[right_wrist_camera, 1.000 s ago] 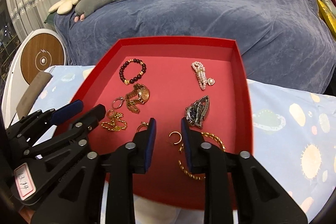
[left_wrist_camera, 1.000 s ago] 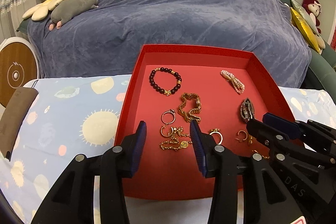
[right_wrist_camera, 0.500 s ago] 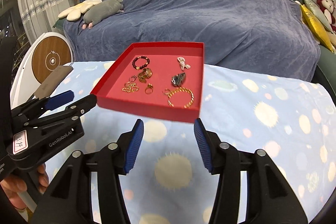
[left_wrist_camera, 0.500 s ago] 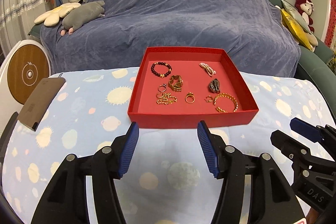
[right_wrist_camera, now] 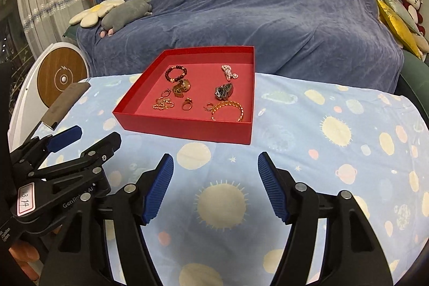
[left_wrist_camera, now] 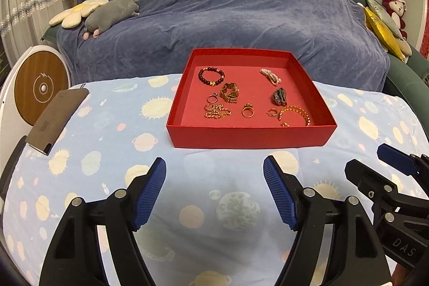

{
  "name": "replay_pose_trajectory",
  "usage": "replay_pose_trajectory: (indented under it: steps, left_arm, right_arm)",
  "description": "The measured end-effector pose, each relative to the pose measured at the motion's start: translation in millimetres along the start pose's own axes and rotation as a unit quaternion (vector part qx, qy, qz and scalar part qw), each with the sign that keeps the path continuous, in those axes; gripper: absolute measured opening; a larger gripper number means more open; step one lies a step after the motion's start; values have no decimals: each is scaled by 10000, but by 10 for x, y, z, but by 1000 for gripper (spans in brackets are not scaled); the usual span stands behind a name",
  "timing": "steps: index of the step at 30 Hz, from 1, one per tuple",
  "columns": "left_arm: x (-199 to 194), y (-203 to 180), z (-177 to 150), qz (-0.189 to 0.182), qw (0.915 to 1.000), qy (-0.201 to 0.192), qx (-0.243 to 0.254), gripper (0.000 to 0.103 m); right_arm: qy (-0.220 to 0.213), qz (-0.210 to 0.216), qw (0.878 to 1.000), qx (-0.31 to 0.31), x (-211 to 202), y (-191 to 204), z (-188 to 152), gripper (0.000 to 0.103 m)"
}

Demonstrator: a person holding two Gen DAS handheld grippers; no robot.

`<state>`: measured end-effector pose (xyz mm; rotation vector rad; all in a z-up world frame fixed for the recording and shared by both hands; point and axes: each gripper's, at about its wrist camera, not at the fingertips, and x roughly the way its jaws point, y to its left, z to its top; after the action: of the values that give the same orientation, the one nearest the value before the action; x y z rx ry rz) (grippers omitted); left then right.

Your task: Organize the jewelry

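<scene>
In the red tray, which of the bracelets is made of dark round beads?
The dark beaded bracelet at the far left corner of the red cardboard tray. The open gold bangle lies near right; the small pearl bracelet is pale, far right.

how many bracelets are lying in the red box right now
2, though the tangled chains may hide more. The dark bead bracelet lies at the back left of the red box; the open gold bracelet lies at the front right.

A blue-covered sofa (left_wrist_camera: 241, 4) with a grey plush toy (left_wrist_camera: 112, 11) stands behind the planet-print tablecloth (left_wrist_camera: 107, 125).
</scene>
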<state>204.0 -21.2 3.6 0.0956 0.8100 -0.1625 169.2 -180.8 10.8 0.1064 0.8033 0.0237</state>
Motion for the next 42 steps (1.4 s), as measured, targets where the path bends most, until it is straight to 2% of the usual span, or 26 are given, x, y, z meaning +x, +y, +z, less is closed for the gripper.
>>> replay_pose_trajectory:
  steps: [3, 10, 15, 20, 27, 42]
  left_arm:
    - [93, 39, -47, 23, 9999, 136, 36, 72]
    - [120, 115, -63, 52, 9997, 204, -129, 73]
    - [80, 111, -68, 54, 9998, 146, -145, 77]
    - [123, 87, -87, -18, 9995, 264, -188, 81]
    - [120, 22, -93, 56, 9997, 238, -9, 81]
    - [80, 15, -93, 74, 9998, 168, -78, 81]
  right_arm:
    - [38, -31, 10000, -44, 99, 39, 17, 69]
    - [62, 58, 10000, 6, 131, 116, -2, 74]
    - [36, -6, 9999, 99, 78, 74, -39, 79]
    - [-27, -130, 9998, 168, 41, 25, -55, 84]
    - [-37, -181, 9997, 127, 31, 3, -73, 84]
    - [-22, -202, 9997, 107, 22, 7, -124, 85]
